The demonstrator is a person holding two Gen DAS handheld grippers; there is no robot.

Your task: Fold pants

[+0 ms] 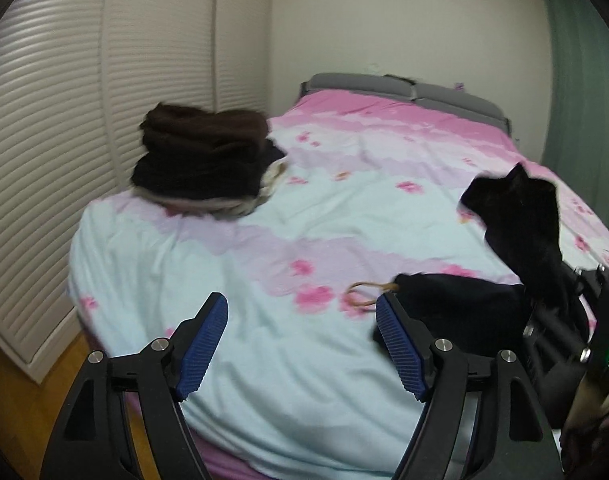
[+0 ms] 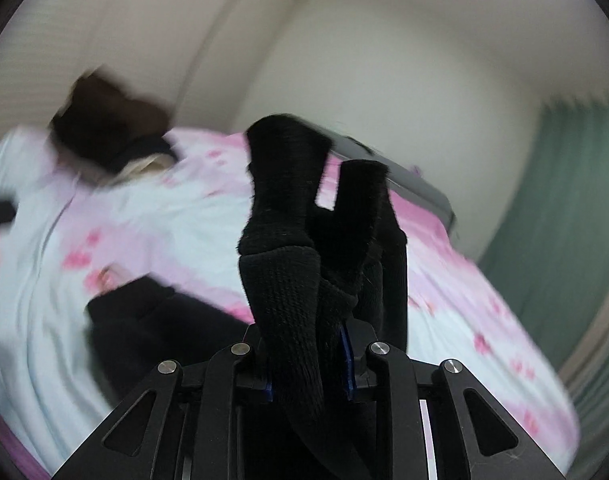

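Observation:
Black pants (image 1: 520,224) hang partly lifted over the right side of the bed, with the rest bunched on the cover (image 1: 456,300) and a tan drawstring (image 1: 364,294) lying beside them. My left gripper (image 1: 302,344) is open and empty above the bed's near end, its right pad next to the bunched cloth. My right gripper (image 2: 308,360) is shut on the pants' ribbed black fabric (image 2: 288,292), which rises in front of the lens and hides the fingertips. The right gripper's body shows at the far right of the left wrist view (image 1: 564,344).
The bed has a pale blue and pink flowered cover (image 1: 304,220). A stack of folded dark and brown clothes (image 1: 204,156) sits at its far left corner. Slatted closet doors (image 1: 64,140) stand left, a green curtain (image 1: 584,100) right, wooden floor (image 1: 24,400) below left.

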